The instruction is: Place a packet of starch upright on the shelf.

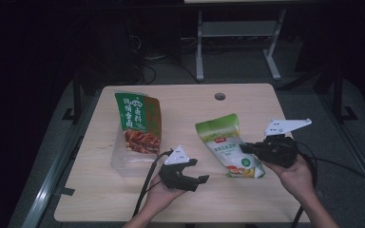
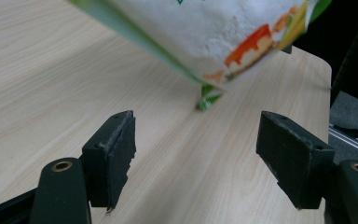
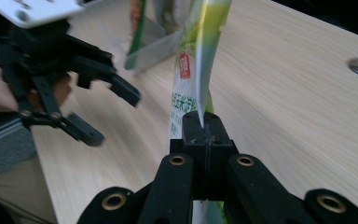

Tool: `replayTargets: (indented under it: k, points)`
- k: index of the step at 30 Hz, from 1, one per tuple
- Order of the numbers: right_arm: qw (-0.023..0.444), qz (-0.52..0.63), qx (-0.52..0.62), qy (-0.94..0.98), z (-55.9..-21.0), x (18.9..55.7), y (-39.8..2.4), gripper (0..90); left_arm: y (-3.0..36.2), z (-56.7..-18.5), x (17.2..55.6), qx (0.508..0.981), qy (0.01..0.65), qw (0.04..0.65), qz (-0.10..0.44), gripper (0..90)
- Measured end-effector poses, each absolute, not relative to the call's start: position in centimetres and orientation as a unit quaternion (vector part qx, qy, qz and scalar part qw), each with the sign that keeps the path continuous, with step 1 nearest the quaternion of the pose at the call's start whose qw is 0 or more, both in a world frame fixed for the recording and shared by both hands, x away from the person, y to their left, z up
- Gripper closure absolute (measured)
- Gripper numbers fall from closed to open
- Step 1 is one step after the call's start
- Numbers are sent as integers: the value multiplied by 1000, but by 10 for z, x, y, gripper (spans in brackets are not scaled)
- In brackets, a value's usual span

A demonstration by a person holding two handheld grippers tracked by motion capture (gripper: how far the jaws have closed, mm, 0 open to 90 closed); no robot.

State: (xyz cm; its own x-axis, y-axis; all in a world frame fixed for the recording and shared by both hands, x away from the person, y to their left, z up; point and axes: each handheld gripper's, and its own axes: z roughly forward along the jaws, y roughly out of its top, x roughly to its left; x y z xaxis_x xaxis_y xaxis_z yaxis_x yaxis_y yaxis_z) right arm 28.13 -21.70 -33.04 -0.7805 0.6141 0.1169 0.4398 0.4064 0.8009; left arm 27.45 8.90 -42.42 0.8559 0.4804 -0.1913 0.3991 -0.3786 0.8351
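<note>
A green and white snack bag (image 1: 224, 142) hangs tilted over the table's right half, with its lower corner (image 2: 208, 99) touching the wood. My right gripper (image 1: 244, 148) is shut on the bag's side edge; in the right gripper view the jaws (image 3: 204, 128) pinch the thin seam of the bag (image 3: 193, 70). My left gripper (image 1: 198, 172) rests low near the front middle, open and with nothing in it. Its jaws (image 2: 200, 140) point at the bag's bottom (image 2: 214, 28). The left gripper (image 3: 114, 116) also shows at the left of the right gripper view.
A green and red snack bag (image 1: 138, 121) stands in a clear plastic container (image 1: 123, 164) at the table's left. A round cable hole (image 1: 220, 96) lies near the far edge. Black cables trail off the front of the wooden table (image 1: 100, 199).
</note>
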Motion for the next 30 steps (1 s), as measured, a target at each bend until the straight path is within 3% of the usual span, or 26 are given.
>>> replayTargets:
  k: [11, 17, 24, 30]
  points:
    - [70, 464, 267, 842, -337, 278, -181, 900, 86, -434, 287, 827, 274, 492, -10, 282]
    - [60, 476, 246, 842, -338, 272, -176, 900, 96, -437, 292, 802, 294, 518, -39, 421]
    - [58, 480, 247, 840, -335, 271, -179, 900, 101, -437, 291, 795, 307, 522, -40, 336]
    - [56, 478, 244, 842, -340, 270, -172, 900, 104, -432, 289, 787, 295, 541, -41, 541]
